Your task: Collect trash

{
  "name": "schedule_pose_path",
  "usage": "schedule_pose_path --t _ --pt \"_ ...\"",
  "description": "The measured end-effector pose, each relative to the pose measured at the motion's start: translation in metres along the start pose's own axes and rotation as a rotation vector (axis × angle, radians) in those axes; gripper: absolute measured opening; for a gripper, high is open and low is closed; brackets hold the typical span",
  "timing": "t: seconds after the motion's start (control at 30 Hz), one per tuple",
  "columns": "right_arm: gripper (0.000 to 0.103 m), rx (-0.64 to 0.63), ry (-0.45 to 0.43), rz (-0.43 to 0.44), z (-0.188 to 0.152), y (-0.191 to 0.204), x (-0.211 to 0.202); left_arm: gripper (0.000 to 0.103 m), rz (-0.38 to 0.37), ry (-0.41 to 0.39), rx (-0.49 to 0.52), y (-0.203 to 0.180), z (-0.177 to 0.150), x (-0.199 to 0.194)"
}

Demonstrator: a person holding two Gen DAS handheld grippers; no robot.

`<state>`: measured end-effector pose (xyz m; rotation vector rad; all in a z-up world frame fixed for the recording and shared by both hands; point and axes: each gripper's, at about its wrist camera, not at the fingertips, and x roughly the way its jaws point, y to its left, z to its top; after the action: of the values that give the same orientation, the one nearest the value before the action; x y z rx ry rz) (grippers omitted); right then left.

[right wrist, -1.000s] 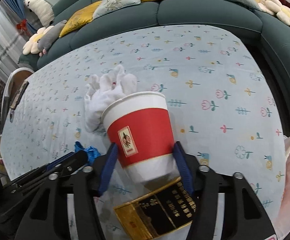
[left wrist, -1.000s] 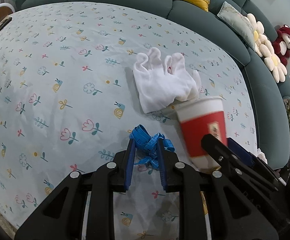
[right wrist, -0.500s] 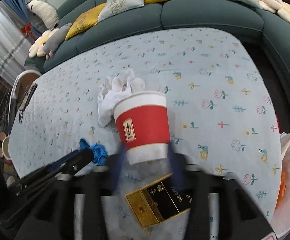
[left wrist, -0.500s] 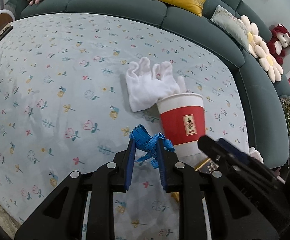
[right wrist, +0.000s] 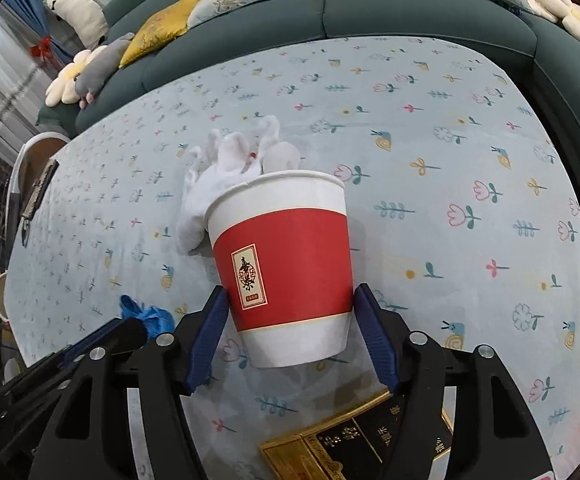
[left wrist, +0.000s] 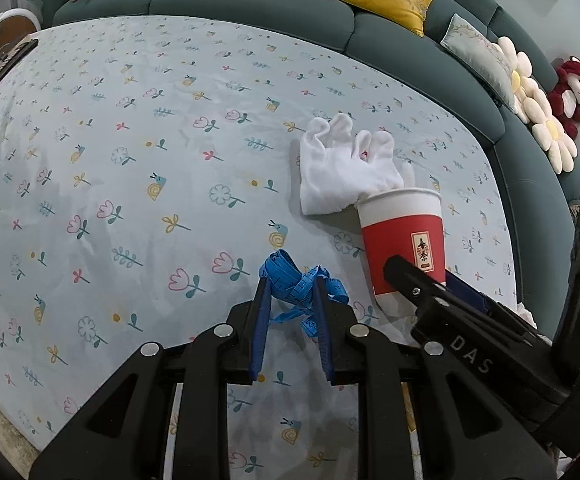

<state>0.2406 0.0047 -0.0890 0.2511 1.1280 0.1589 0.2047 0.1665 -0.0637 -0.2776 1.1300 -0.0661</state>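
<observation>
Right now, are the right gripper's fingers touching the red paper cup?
Touching. The right wrist view shows both blue pads of the right gripper pressed against the red paper cup.

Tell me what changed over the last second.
The right gripper, carrying the red-and-white paper cup, drew back from the camera's near view and returned, staying clamped. The left gripper kept the crumpled blue measuring tape. The white cloth glove and black-and-gold box stayed put.

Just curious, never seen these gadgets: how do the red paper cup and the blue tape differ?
The cup is stiff, upright and tall; the blue tape is a limp tangled bundle. The right tongs spread wide around the cup; the left tongs stand narrow around the tape. Both are gripped.
</observation>
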Motion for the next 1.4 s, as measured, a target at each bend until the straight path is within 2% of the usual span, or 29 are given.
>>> schedule_pose_path --t 0.17,0.33,0.63,0.93,1.27,1.4 --pt "0.061 0.011 -0.042 0.016 -0.002 -0.004 -0.02 0.021 -0.007 -0.008 0.007 -0.006 -0.002 -0.005" --pt "0.061 0.035 -0.106 0.012 -0.004 -0.017 -0.058 0.021 -0.024 -0.025 0.035 -0.026 -0.006 -0.018" --pt "0.061 0.08 -0.224 -0.077 -0.032 -0.073 -0.147 0.021 -0.103 -0.061 0.153 -0.104 -0.028 -0.053" --pt "0.062 0.198 -0.317 -0.18 -0.083 -0.159 -0.228 0.021 -0.171 -0.073 0.328 -0.193 -0.071 -0.077" --pt "0.062 0.294 -0.36 -0.257 -0.128 -0.223 -0.267 0.021 -0.201 -0.071 0.478 -0.258 -0.112 -0.088" --pt "0.062 0.317 -0.364 -0.276 -0.138 -0.234 -0.272 0.021 -0.203 -0.069 0.523 -0.274 -0.125 -0.09"
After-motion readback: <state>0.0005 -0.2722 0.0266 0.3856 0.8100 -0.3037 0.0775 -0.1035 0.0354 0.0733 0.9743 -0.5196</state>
